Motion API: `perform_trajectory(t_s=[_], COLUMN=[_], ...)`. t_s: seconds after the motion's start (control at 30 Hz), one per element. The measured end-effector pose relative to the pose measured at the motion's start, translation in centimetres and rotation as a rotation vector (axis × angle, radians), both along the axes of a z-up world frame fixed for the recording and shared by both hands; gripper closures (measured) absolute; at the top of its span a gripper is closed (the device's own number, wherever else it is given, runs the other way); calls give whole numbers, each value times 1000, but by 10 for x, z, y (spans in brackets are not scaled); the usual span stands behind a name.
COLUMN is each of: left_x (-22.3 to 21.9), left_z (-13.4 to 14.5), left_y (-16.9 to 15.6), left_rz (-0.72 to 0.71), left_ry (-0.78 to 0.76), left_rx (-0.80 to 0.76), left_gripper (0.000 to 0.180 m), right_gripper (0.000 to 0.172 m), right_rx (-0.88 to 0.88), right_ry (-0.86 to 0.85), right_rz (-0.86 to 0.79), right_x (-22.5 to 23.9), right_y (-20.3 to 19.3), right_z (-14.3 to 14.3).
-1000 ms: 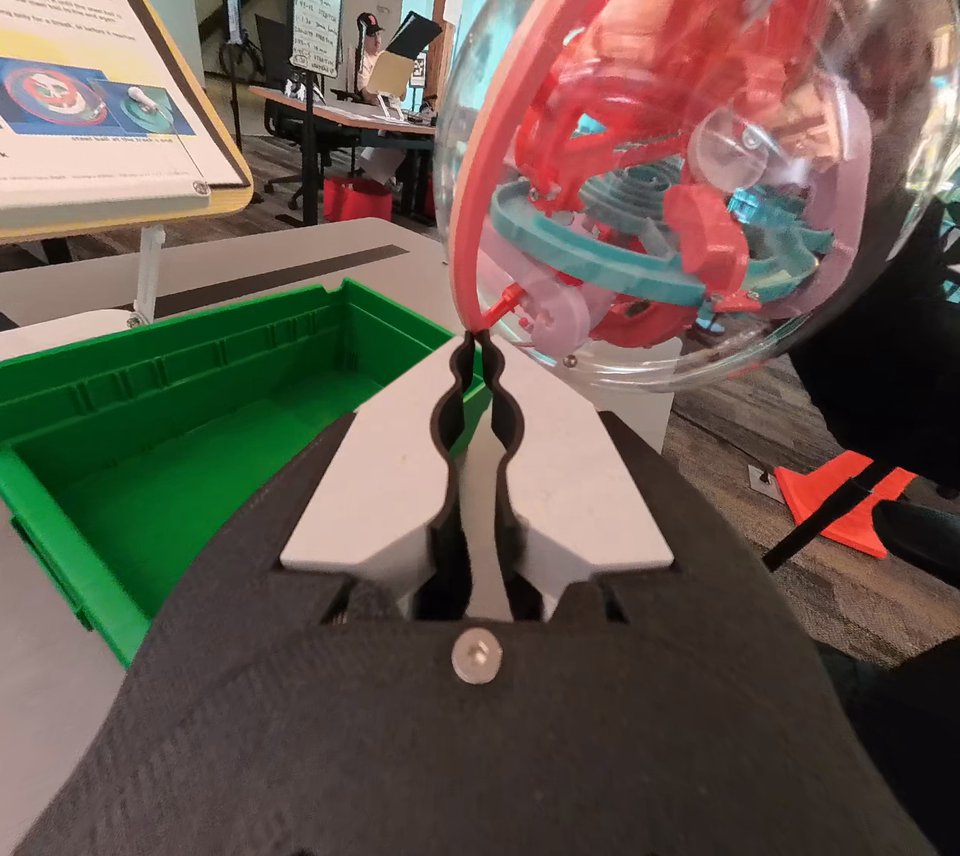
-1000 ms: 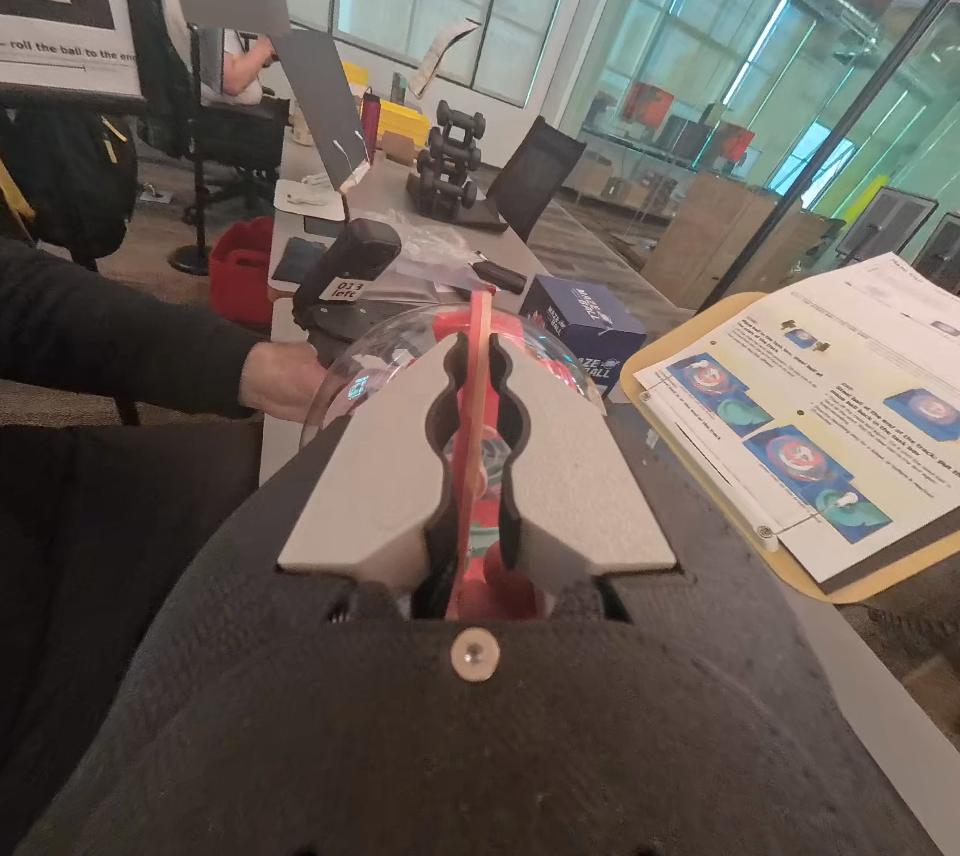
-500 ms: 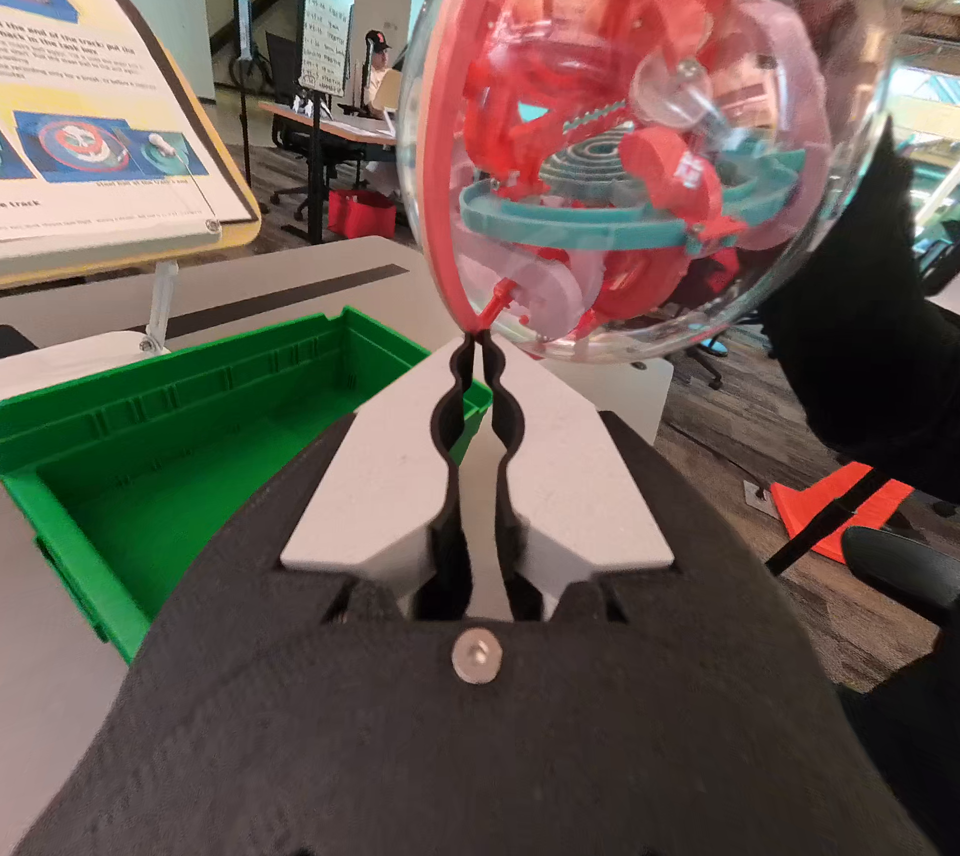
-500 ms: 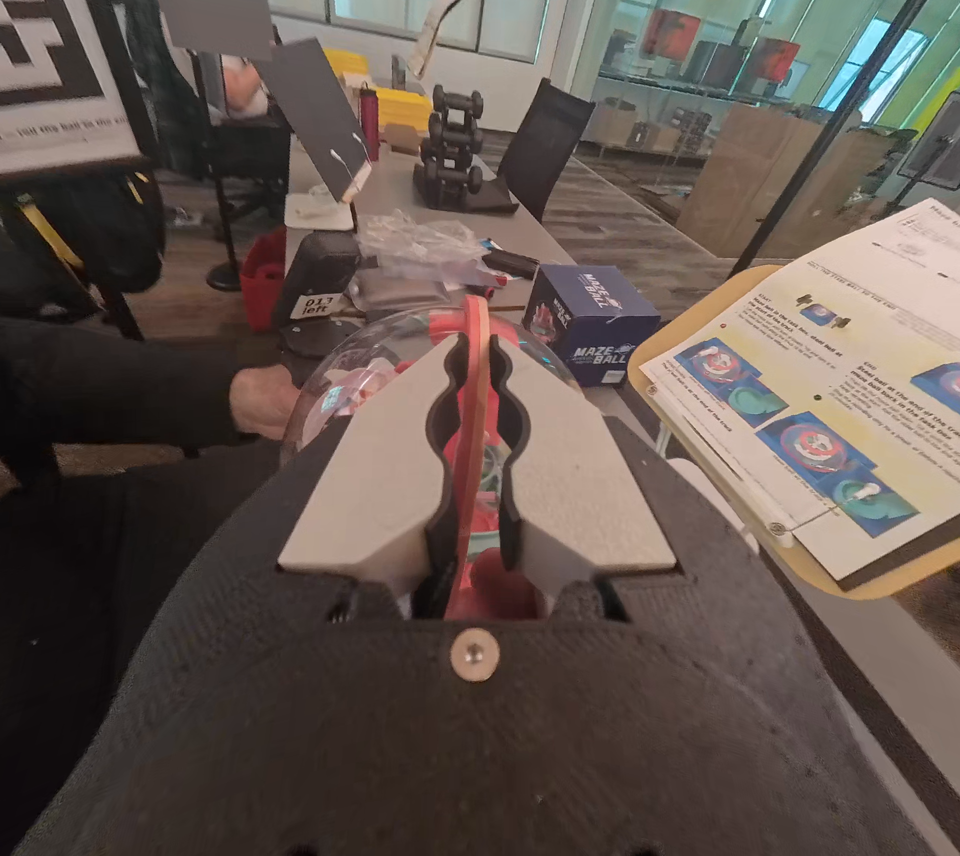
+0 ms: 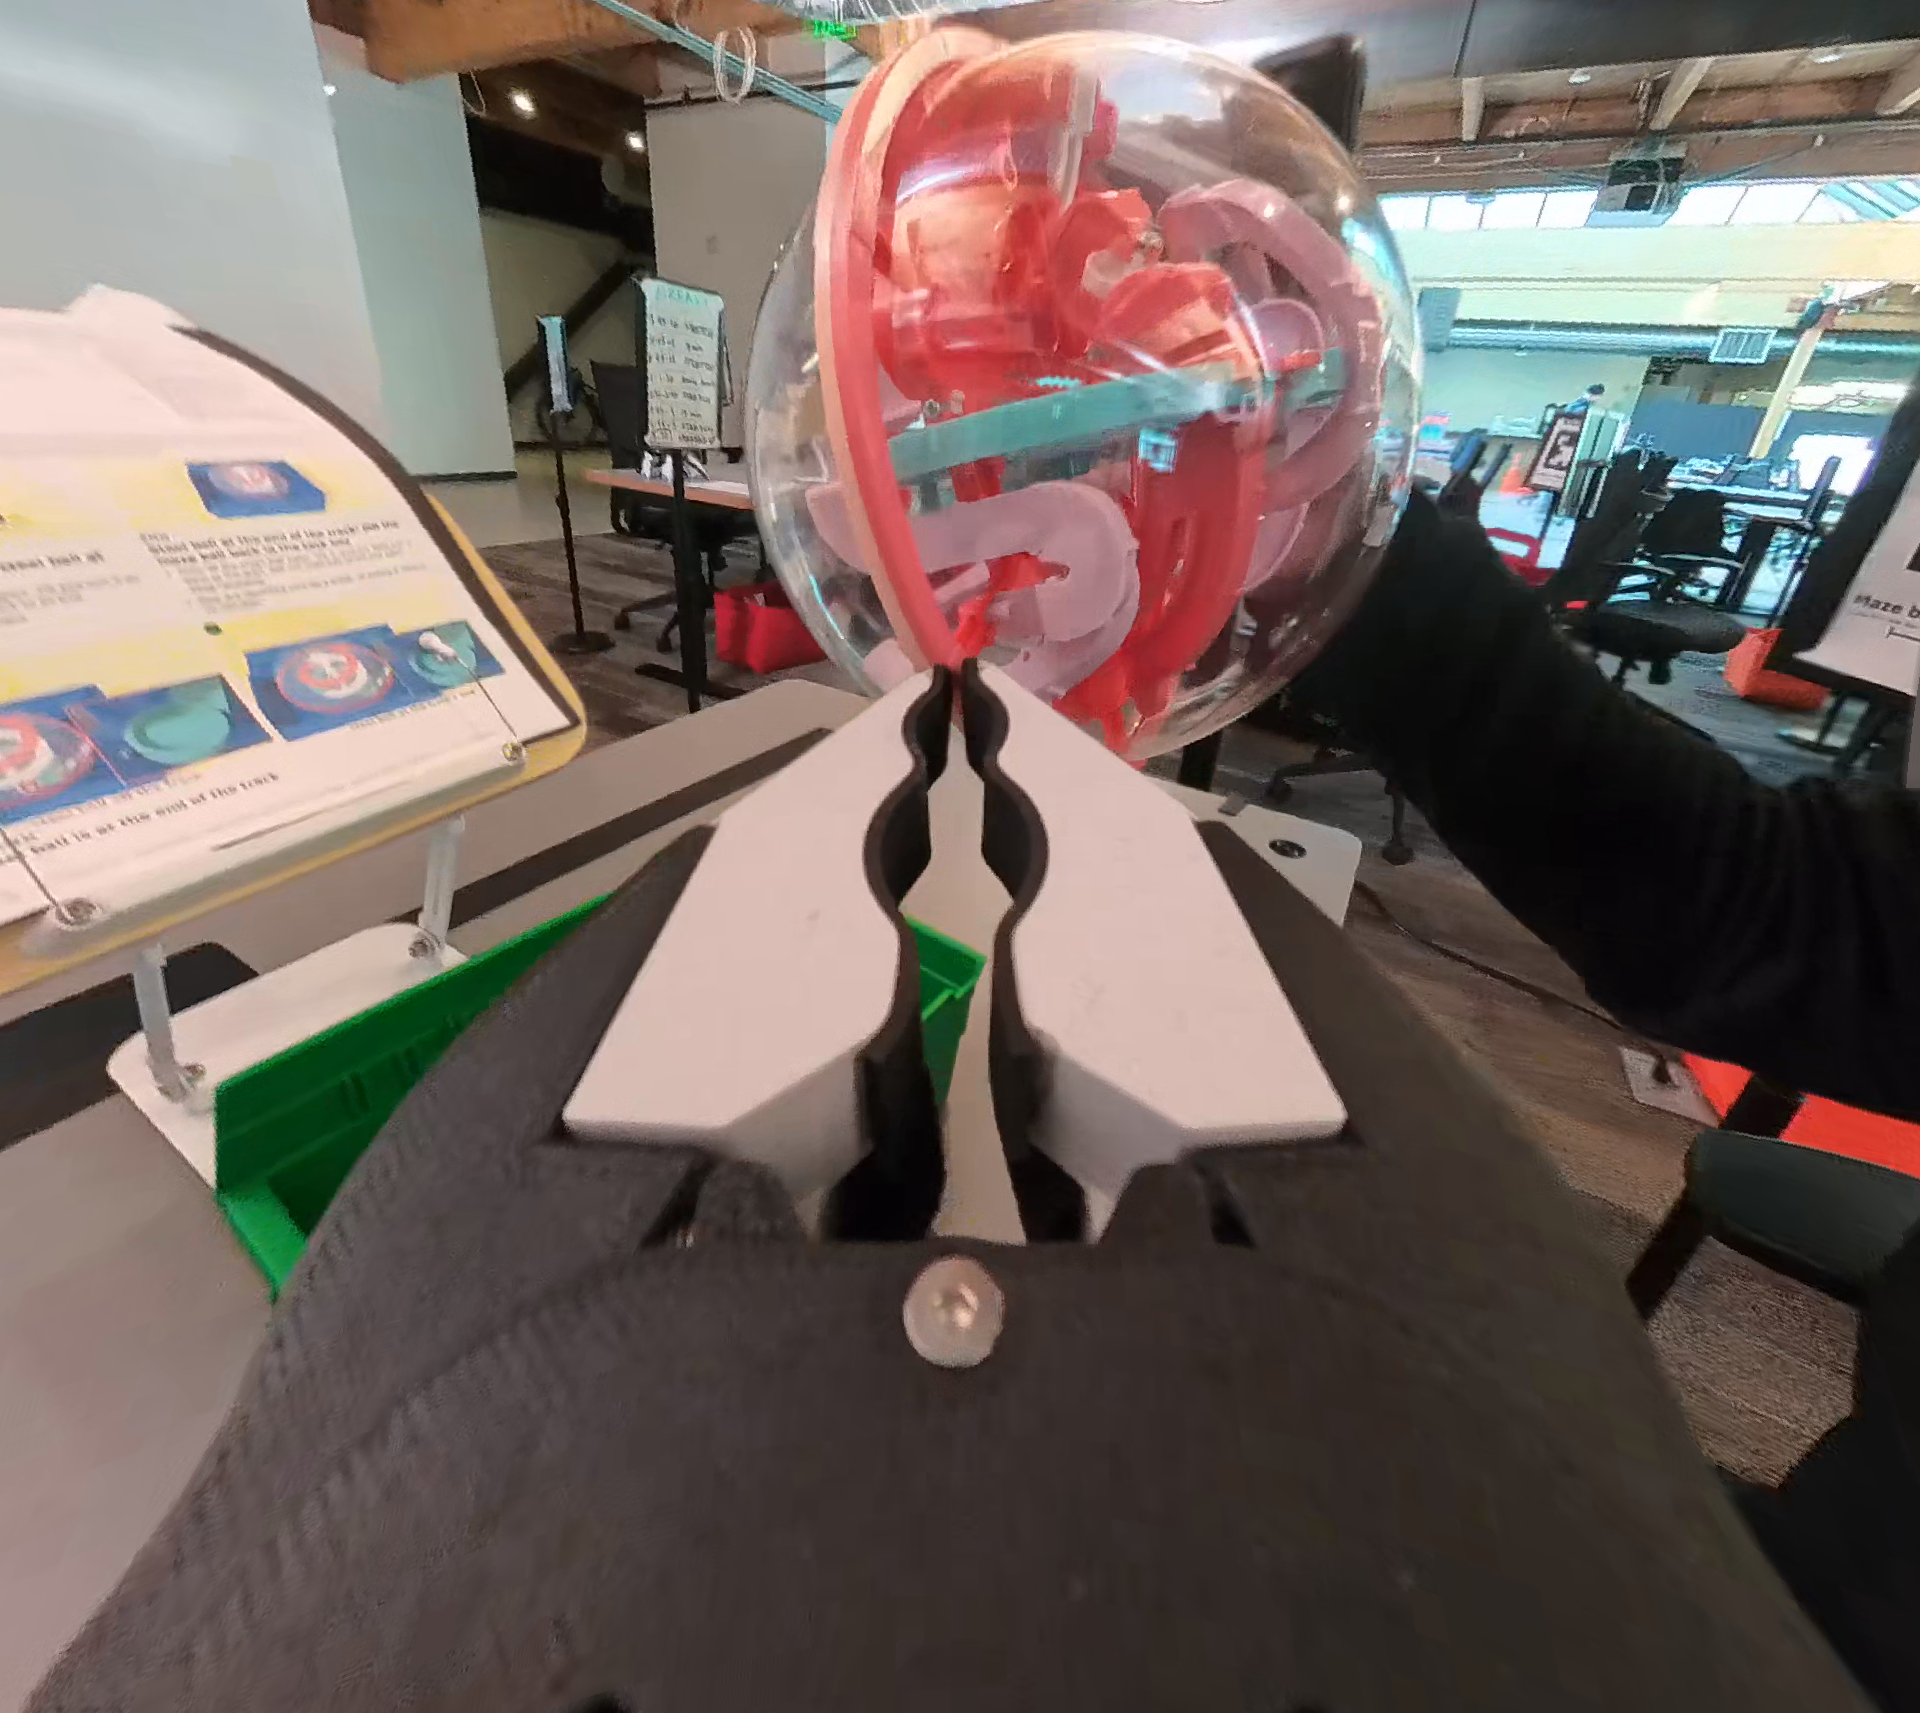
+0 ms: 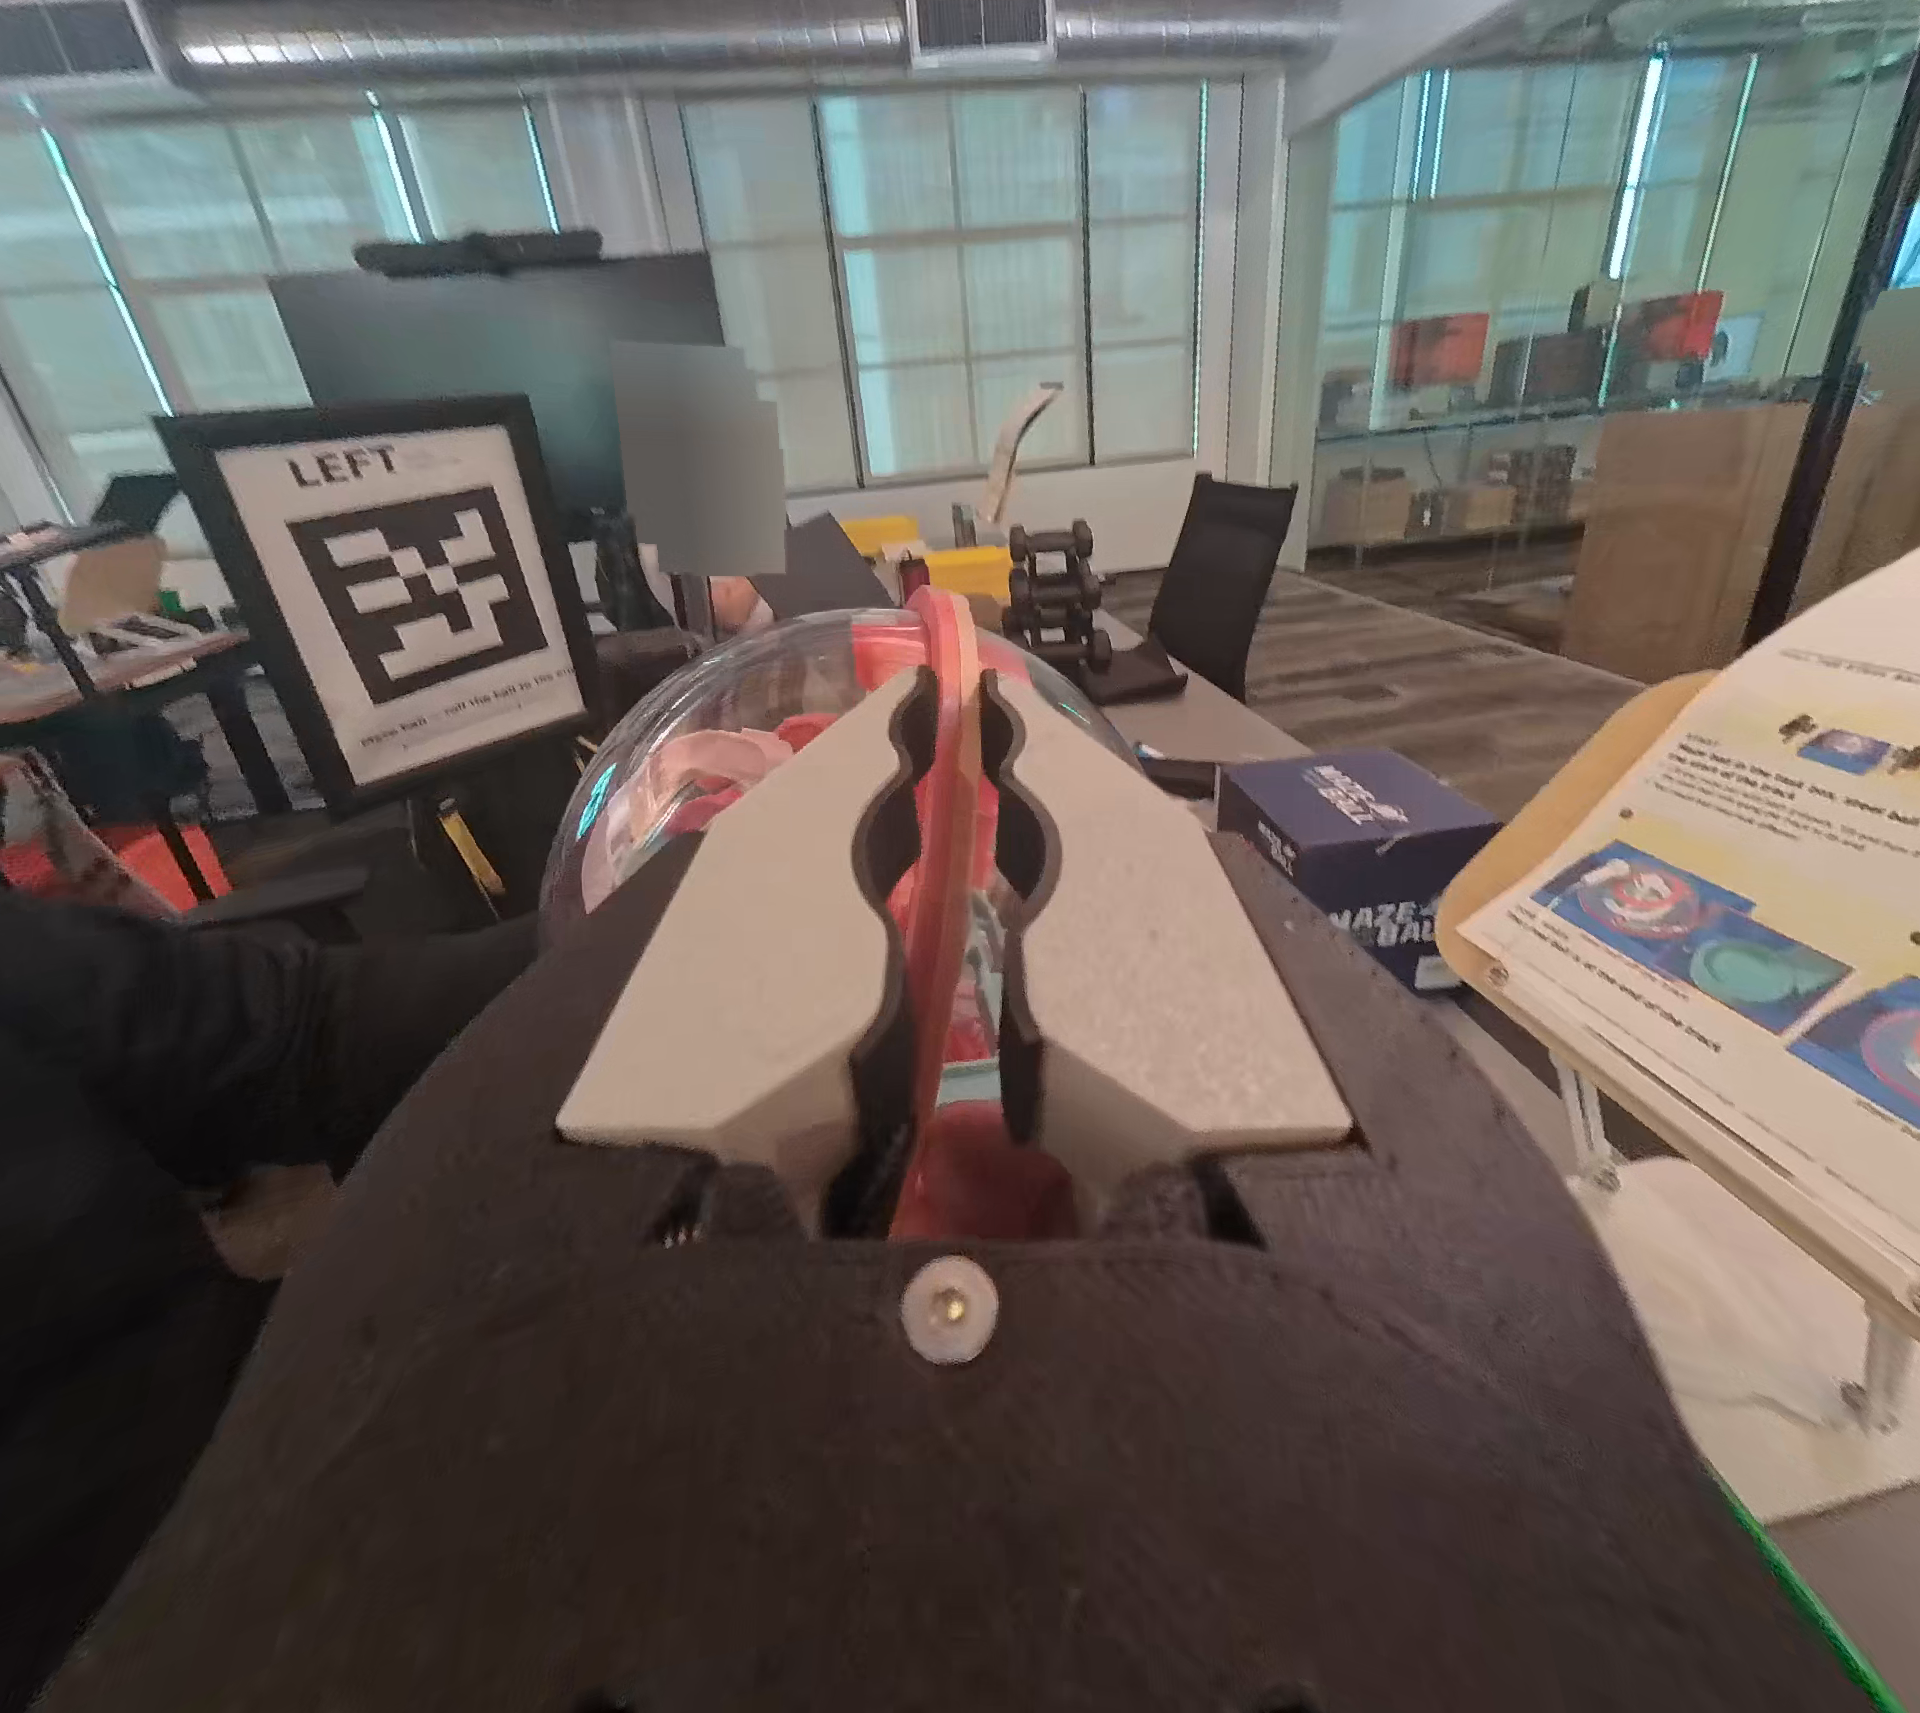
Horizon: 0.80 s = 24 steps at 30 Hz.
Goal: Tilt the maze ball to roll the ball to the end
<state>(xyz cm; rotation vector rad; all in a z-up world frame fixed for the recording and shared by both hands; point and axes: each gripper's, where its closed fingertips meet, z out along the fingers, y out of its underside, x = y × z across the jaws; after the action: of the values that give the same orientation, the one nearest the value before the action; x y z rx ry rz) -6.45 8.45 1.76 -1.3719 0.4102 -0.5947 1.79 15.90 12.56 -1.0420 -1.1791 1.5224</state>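
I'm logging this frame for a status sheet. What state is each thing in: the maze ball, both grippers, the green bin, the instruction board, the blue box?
Maze ball: lifted off the table, held by its red rim.
Left gripper: tips shut on the rim's lower edge.
Right gripper: shut on the rim.
Green bin: open; what shows of its inside is empty.
Instruction board: propped on a stand, tilted.
Blue box: closed, on the table.

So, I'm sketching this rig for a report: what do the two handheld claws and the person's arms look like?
Both match: the left claw and right claw each have a black textured housing, two pale grey wedge-shaped fingers lined with wavy black pads, and a silver screw at the centre. No cables show. The person wears long black sleeves.
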Motion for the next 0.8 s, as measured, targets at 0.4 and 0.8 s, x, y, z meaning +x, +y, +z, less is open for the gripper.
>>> perform_trajectory(t_s=[0.4, 0.8], left_x=[8, 19], left_z=[66, 112], left_y=[-24, -31], left_rz=[58, 95], left_ry=[27, 0], left_rx=[209, 350], left_gripper=[178, 167], right_gripper=[166, 166], right_rx=[-65, -8], right_ry=[315, 595], right_rz=[64, 99], right_x=[31, 57], right_y=[-8, -17], right_z=[27, 47])
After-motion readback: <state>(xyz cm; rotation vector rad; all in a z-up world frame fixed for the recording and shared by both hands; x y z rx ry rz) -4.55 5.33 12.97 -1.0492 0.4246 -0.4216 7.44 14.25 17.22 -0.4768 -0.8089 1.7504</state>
